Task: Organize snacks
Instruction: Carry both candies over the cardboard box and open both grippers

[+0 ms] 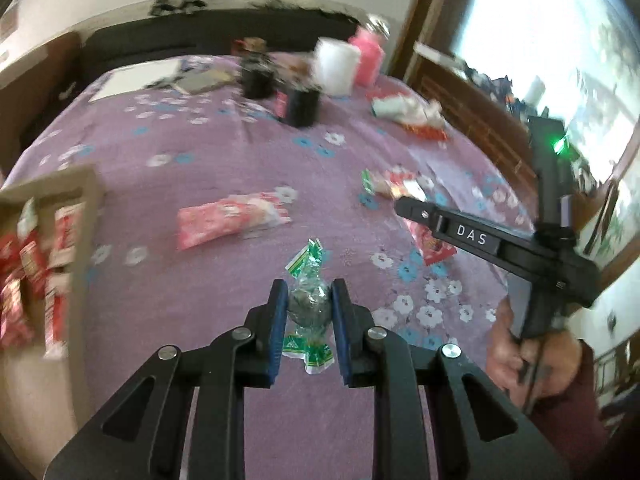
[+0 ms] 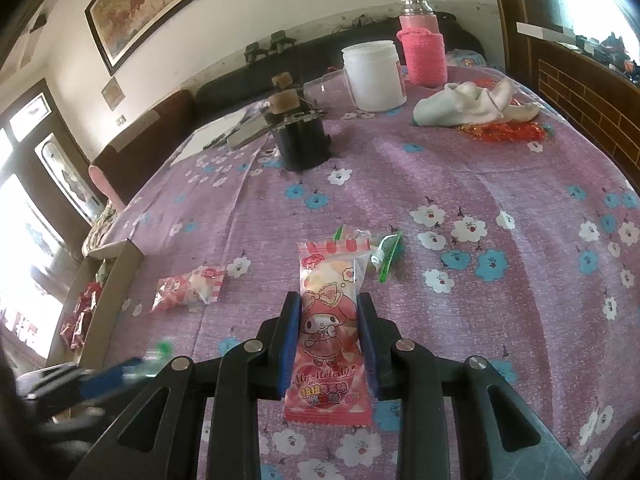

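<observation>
My left gripper (image 1: 309, 300) is shut on a green-wrapped candy (image 1: 309, 304), held above the purple flowered tablecloth (image 1: 200, 152). My right gripper (image 2: 329, 312) is shut on a pink My Melody snack packet (image 2: 329, 332); in the left wrist view it (image 1: 404, 202) reaches in from the right. Another pink packet (image 1: 232, 218) lies mid-table and also shows in the right wrist view (image 2: 188, 289). A green candy (image 2: 385, 254) lies just beyond the right gripper. A cardboard box (image 1: 52, 192) holding red packets sits at the table's left edge and also shows in the right wrist view (image 2: 116, 280).
At the far side stand a black holder (image 2: 302, 144), a white jar (image 2: 374, 76), a pink-sleeved bottle (image 2: 424, 48) and a toppled clear cup (image 2: 326, 88). A white cloth over red wrappers (image 2: 476, 106) lies at the far right. A wooden sill (image 2: 580, 92) borders the right side.
</observation>
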The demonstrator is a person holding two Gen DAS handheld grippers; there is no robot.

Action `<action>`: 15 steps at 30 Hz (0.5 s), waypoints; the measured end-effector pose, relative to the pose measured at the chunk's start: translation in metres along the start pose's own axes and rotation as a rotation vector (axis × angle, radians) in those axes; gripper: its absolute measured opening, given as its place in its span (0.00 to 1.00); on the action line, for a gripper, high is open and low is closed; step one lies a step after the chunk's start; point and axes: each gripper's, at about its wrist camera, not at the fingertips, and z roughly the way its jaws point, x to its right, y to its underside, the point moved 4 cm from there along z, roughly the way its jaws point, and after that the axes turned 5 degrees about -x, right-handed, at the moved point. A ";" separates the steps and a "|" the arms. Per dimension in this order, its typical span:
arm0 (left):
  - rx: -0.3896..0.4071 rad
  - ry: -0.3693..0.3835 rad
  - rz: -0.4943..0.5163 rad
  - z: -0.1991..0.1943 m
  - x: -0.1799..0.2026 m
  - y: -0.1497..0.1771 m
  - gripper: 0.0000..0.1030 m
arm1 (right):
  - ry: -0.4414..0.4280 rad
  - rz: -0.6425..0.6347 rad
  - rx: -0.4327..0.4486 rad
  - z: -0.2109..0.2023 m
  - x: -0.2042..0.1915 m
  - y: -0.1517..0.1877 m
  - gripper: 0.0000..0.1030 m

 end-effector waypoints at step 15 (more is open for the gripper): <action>0.146 -0.102 -0.355 -0.098 -0.148 0.061 0.19 | 0.036 -0.032 -0.020 0.012 -0.012 0.009 0.28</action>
